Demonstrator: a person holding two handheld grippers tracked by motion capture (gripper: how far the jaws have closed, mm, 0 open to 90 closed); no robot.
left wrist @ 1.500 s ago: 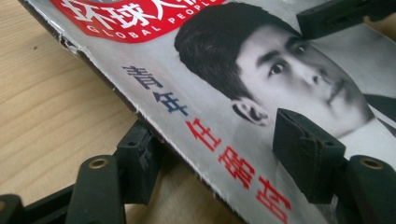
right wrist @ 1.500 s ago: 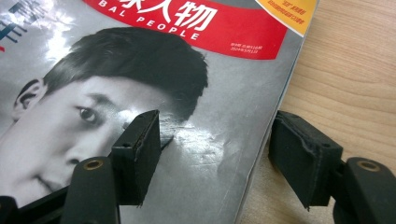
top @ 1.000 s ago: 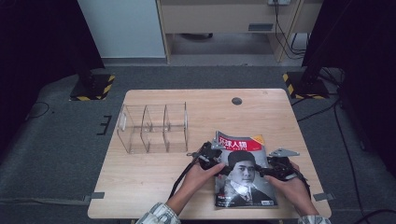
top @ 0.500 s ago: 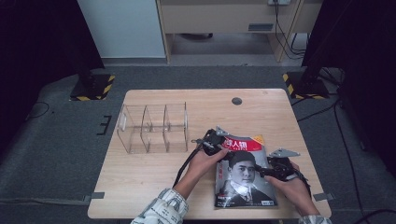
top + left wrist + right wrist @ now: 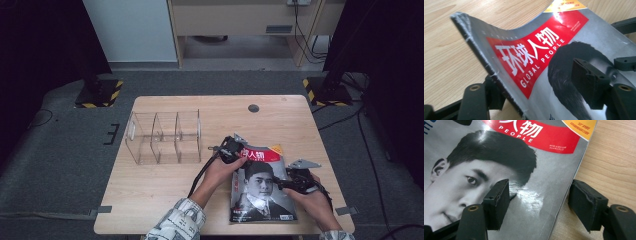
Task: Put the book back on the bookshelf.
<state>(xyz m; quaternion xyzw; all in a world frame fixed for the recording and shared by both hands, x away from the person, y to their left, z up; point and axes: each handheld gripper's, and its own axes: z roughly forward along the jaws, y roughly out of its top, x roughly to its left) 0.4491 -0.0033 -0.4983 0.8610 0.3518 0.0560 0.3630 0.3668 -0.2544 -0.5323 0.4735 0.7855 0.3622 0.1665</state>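
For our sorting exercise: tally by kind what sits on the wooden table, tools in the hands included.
Magazine: 1
Clear divided organizer: 1
Grippers: 2, left gripper and right gripper
Total: 4

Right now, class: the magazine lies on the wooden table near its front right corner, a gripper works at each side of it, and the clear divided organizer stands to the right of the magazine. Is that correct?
One detail is wrong. In the high view the clear organizer stands to the left of the magazine, not the right. The rest holds: the magazine lies on the table near its front right corner, with the left gripper and right gripper at its sides.
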